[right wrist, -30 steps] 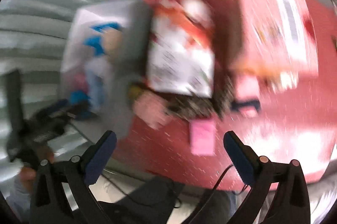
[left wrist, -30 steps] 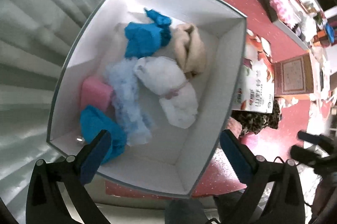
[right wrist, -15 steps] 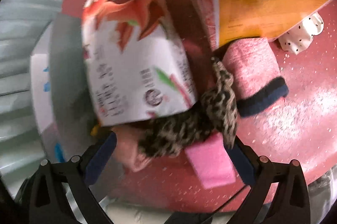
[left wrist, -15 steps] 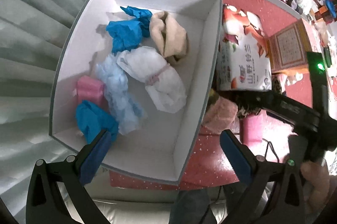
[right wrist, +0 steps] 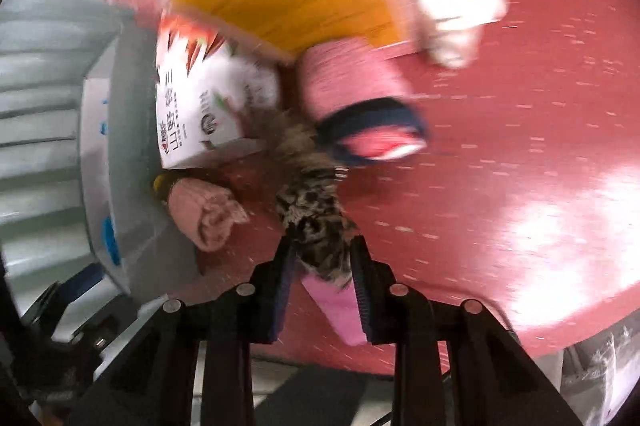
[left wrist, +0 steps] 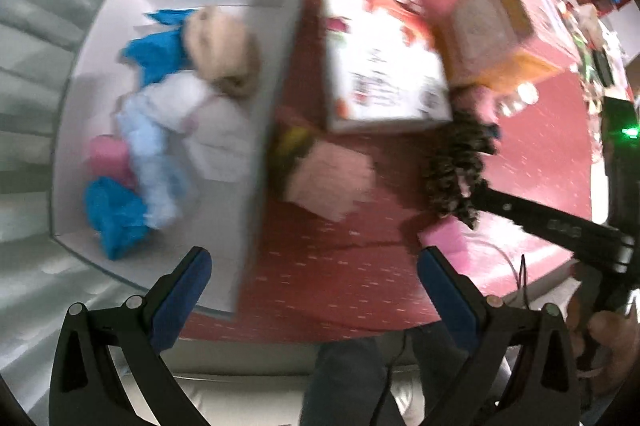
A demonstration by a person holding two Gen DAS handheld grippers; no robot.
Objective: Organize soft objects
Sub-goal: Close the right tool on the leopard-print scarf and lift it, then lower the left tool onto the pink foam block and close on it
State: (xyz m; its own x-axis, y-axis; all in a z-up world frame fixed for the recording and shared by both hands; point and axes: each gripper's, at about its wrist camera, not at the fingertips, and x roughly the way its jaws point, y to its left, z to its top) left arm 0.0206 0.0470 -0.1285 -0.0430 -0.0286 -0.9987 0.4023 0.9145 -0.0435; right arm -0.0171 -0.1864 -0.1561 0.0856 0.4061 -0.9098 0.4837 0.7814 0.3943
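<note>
Closing our right gripper [right wrist: 322, 258] on the near end of a leopard-print cloth [right wrist: 312, 202], we find its jaws have just drawn in and now pinch it. The cloth's length runs straight away from the jaws along the red table [right wrist: 520, 166]. Our left gripper [left wrist: 312, 266], jaws spread and empty, hangs beside the white box [left wrist: 276, 74]. Blur hides the pink piece [right wrist: 340, 310] beneath.

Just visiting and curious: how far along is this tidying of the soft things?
Partly done. Several soft pieces already lie in the white box. The right gripper has just closed on the leopard-print cloth. Still out on the red table: a peach cloth, pink roll and pink sponge. The left gripper is open, empty.
</note>
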